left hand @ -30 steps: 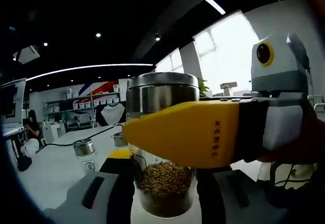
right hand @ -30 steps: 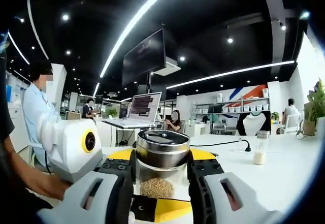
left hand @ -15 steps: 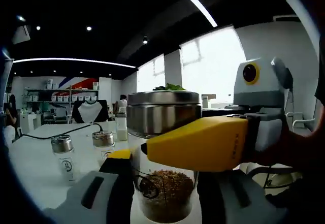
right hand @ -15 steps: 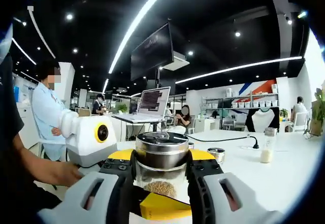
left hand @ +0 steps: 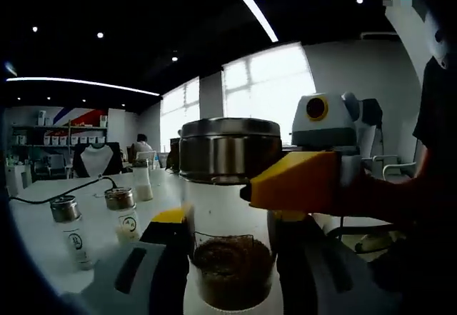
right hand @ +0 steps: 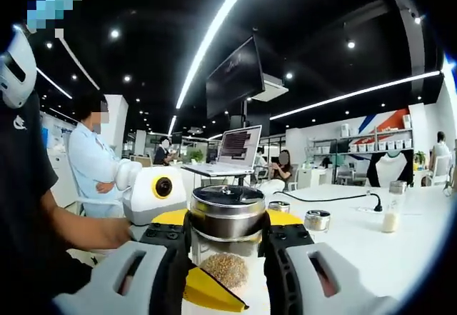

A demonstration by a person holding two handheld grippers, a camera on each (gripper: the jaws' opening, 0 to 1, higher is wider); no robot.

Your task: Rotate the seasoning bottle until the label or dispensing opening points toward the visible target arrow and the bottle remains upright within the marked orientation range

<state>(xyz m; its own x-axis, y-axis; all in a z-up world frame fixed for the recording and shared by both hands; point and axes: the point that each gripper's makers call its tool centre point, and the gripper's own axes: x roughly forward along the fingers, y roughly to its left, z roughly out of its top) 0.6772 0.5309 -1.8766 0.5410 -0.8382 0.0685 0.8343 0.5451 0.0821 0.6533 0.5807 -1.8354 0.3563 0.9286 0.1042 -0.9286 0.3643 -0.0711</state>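
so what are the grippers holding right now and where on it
Both hold the seasoning bottle: the left gripper clamps its glass body, the right gripper grips just under the steel lid.

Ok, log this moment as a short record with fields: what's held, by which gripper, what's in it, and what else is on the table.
held item: seasoning bottle, clear glass, upright
lid: steel cap
contents: brown granules filling the bottom
left gripper: shut on the bottle's lower body
right gripper: shut on the bottle just below the cap
table: white
also on table: two small shakers, a tall bottle of white powder, a black cable
target arrow: cannot tell
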